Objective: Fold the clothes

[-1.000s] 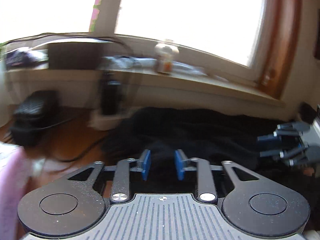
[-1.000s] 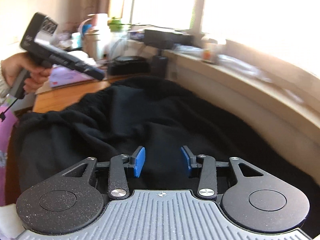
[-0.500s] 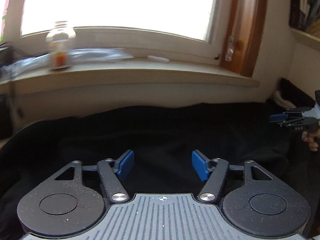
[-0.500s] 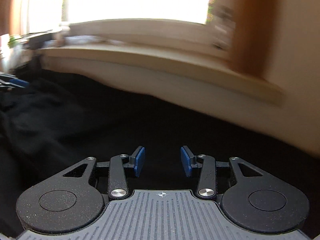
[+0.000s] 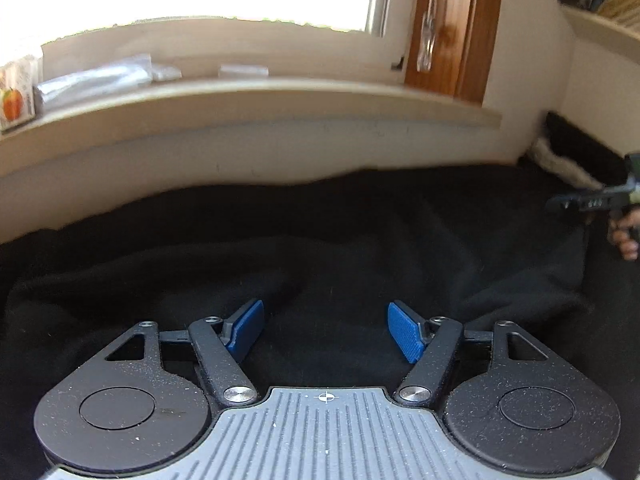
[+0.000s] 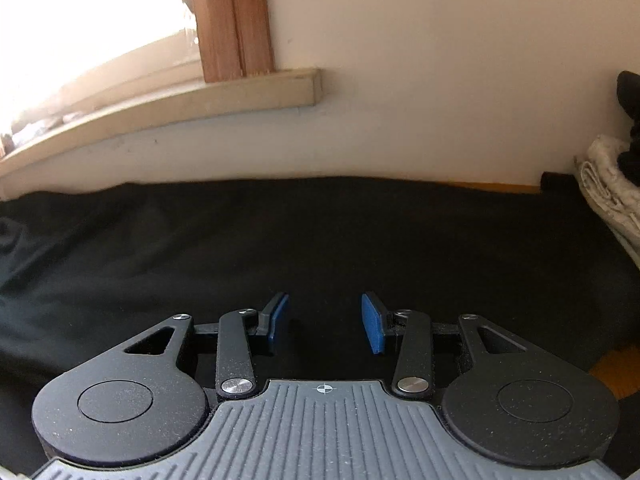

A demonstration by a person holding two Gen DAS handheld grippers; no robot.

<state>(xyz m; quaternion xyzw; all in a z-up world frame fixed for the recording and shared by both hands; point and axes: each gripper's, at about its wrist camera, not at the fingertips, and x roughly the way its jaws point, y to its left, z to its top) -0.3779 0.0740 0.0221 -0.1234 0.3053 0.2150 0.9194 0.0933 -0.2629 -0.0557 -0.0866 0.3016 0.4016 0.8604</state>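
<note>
A black garment [image 5: 320, 240] lies spread and rumpled over the table below the window sill; in the right wrist view the same garment [image 6: 280, 240] looks flatter. My left gripper [image 5: 325, 312] hovers low over its near part, open wide, with only cloth behind the blue pads [image 5: 404, 336]. My right gripper [image 6: 324, 302] stands open at a narrower gap above the garment's right portion, nothing between its pads. The right gripper [image 5: 560, 202] also shows at the far right edge of the left wrist view, held by a hand [image 5: 624, 236].
A window sill [image 5: 280, 100] runs along the wall behind the garment, carrying a carton [image 5: 16, 96] and plastic wrap [image 5: 96, 80]. A folded whitish cloth [image 6: 608, 184] with a dark item [image 6: 632, 120] on it sits at the right. Bare wooden table [image 6: 612, 368] shows at the garment's right edge.
Both views have swung right along the sill, from the cluttered left end to the wall corner. The left jaws have spread wider. The right jaws kept their gap.
</note>
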